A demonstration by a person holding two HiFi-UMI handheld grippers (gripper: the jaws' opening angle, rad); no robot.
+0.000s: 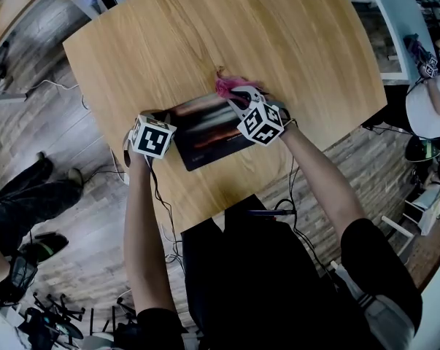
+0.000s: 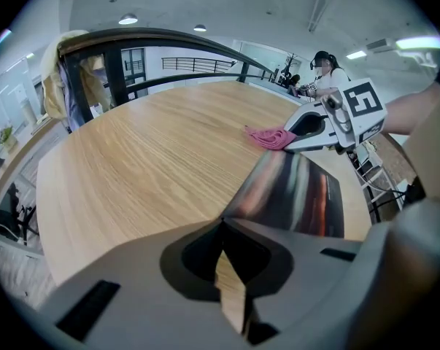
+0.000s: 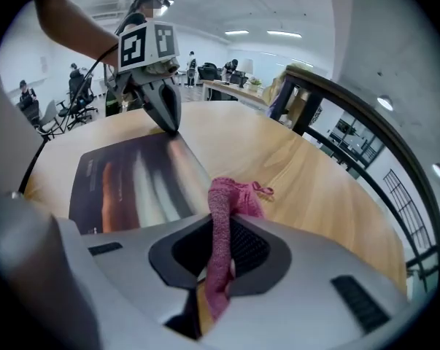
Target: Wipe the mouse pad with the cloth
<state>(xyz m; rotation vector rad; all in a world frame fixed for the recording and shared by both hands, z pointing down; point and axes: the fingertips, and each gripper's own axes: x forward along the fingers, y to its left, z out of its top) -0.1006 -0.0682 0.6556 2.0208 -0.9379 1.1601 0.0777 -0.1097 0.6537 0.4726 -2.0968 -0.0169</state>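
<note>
Head view: the mouse pad (image 1: 205, 133) lies on the near half of the desk (image 1: 278, 35), just in front of the person. It is a thin, dark rectangle with a faint sheen and smeared reddish and pale streaks in its print, and its long axis runs roughly from 8 to 2 o'clock. The cloth (image 1: 228, 86) is a small pink knitted rag, soft and bunched, sitting at the pad's 1 o'clock corner, partly on the bare wood.

The right tongs (image 3: 220, 221) are clamped on the cloth, a fold of it standing up between the jaws in the right gripper view. From there nearly all of the pad stretches away toward 8 o'clock, so the wiping stroke probably wants to travel that way, along the long axis.

The left tongs (image 2: 223, 224) are at the opposite end, at the pad's 9 o'clock corner. Their jaws are drawn together with the corner at their tips (nipped, as far as I can judge, to keep the pad from sliding). The desk is pale, smooth-grained wood with rounded corners.
</note>
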